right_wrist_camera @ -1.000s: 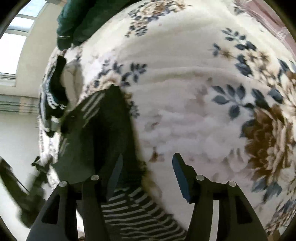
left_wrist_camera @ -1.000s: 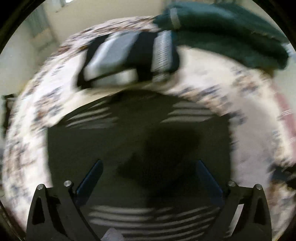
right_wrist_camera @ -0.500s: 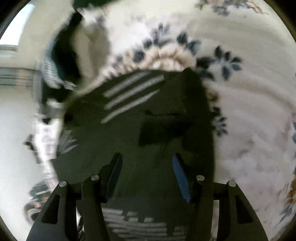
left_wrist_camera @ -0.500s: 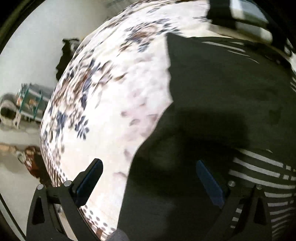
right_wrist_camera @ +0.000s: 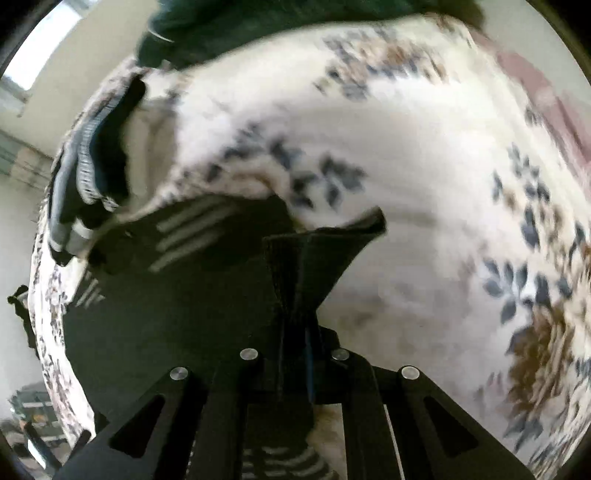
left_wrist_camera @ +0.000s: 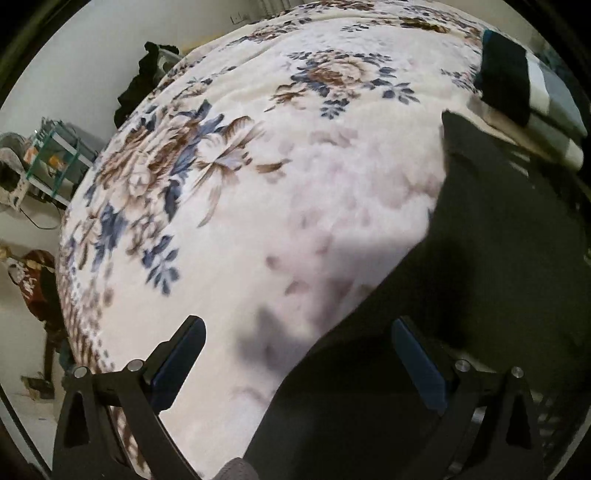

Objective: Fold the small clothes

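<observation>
garment: a dark garment with pale stripes (right_wrist_camera: 192,295) lies spread on the floral bed cover (left_wrist_camera: 295,184); in the left wrist view its edge runs from about 1 o'clock down to 6 o'clock.
right gripper: the right gripper (right_wrist_camera: 306,354) has its jaws pinched together on a corner of the dark garment, and a flap of cloth stands up from it toward 12 o'clock.
left gripper: the left gripper (left_wrist_camera: 295,362) is spread wide with nothing between its fingers; the garment edge passes between them, the right finger over the cloth, the left over bare cover.
key relation: the garment's body lies toward 10 o'clock from the right gripper, so the held corner would likely be carried that way; the left gripper is nearest the opposite edge and looks placed to take it.
other clothes: a folded striped pile (left_wrist_camera: 535,96) sits at 1 o'clock in the left view; a green garment (right_wrist_camera: 229,26) lies at 12 o'clock in the right view.
risk: motion blur leaves the grip depth unclear.
</observation>
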`<state>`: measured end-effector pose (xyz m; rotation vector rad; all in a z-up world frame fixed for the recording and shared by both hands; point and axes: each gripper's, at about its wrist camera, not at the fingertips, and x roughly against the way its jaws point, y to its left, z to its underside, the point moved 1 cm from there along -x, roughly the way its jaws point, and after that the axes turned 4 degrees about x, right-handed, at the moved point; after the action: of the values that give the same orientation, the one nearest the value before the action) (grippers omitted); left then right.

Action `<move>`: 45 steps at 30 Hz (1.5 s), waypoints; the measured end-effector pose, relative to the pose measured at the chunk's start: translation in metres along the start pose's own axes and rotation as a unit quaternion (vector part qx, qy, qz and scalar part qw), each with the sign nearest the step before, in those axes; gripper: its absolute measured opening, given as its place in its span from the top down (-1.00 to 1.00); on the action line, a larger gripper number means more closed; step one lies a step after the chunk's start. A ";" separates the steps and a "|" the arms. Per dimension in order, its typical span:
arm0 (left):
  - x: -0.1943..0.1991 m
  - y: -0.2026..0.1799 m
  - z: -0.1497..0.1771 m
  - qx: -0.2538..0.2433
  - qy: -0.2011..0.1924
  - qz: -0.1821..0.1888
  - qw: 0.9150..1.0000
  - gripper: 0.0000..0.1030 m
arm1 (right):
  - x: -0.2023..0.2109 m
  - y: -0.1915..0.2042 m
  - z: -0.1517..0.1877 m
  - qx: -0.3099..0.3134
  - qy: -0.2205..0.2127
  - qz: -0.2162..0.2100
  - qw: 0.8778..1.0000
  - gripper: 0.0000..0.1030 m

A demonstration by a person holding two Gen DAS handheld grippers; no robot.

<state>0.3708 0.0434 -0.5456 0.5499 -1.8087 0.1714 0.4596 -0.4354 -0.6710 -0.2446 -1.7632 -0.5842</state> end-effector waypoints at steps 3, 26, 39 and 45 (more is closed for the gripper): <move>-0.007 -0.012 -0.017 -0.003 -0.006 0.016 1.000 -1.00 | -0.002 0.005 0.006 0.007 -0.014 -0.013 1.000 0.83; 0.049 -0.084 0.037 -0.178 -0.020 0.124 0.976 -1.00 | 0.160 -0.103 0.080 -0.116 0.081 -0.081 0.987 -0.24; 0.057 -0.103 0.143 -0.072 -0.011 -0.033 0.997 -1.00 | -0.054 -0.108 -0.050 -0.128 0.177 -0.145 0.965 -0.24; 0.067 -0.088 0.156 0.011 0.004 -0.049 0.999 -1.00 | -0.059 -0.077 -0.038 -0.109 0.151 -0.166 0.968 0.81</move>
<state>0.2610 -0.1128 -0.5449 0.6508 -1.7705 0.1263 0.4731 -0.5125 -0.7407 -0.0051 -1.4505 -1.0066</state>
